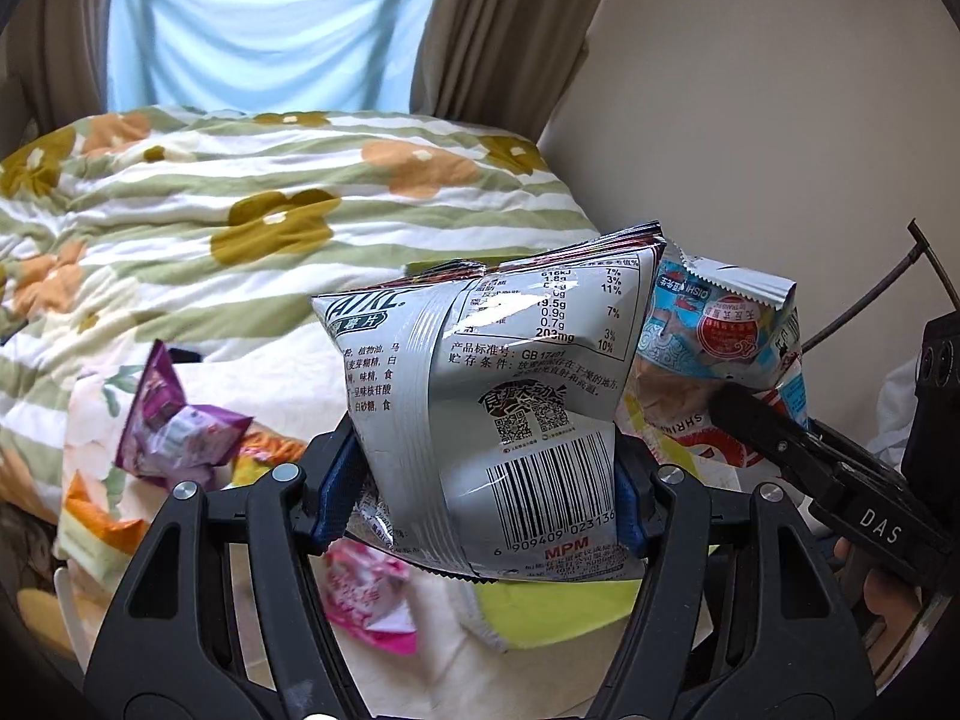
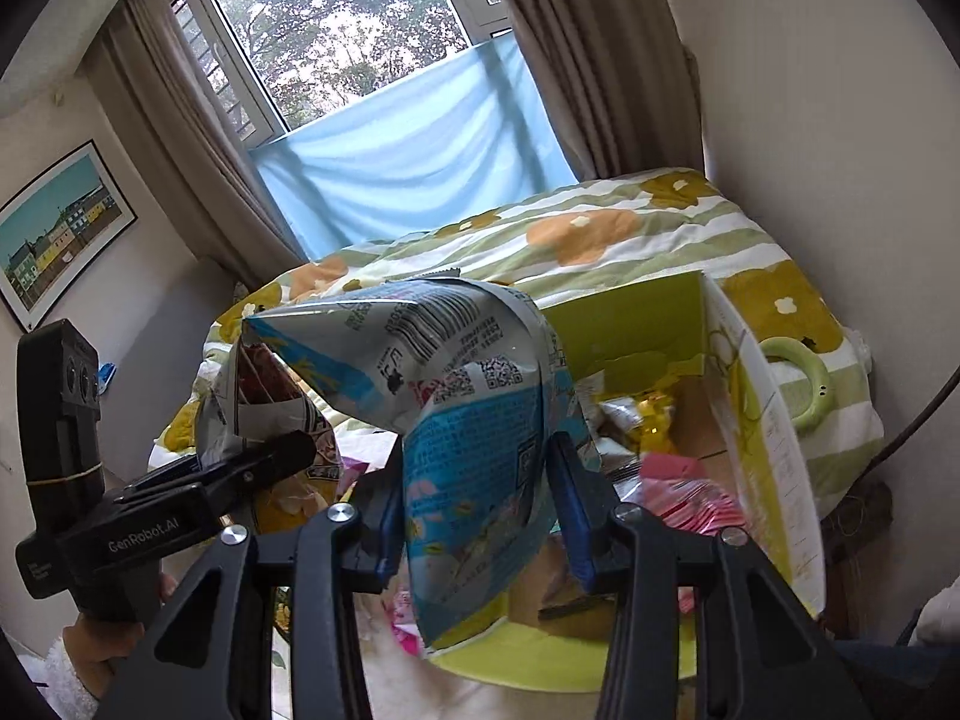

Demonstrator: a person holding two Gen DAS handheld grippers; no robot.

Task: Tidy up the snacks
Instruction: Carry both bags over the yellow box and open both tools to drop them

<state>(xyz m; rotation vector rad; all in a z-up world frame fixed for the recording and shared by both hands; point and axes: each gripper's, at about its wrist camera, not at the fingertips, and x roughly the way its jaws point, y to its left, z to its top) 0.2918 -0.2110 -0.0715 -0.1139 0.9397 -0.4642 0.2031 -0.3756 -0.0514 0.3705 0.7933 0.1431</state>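
While the bed (image 2: 630, 252) with its flowered, green-striped quilt fills the background below the window (image 2: 336, 30), a green cardboard box (image 2: 762, 420) sits open at its near edge with loose packets inside. Above and just left of that box, the right tool (image 2: 480, 516) is clamped on a blue snack bag (image 2: 474, 420), which stands up between its fingers with the top folded over. Beside it, the left tool (image 1: 486, 480) squeezes a silver chip bag (image 1: 498, 390) by its lower part, barcode facing the camera, the two bags close together. Below, a purple packet (image 1: 174, 420) and a pink packet (image 1: 366, 600) lie on the cloth.
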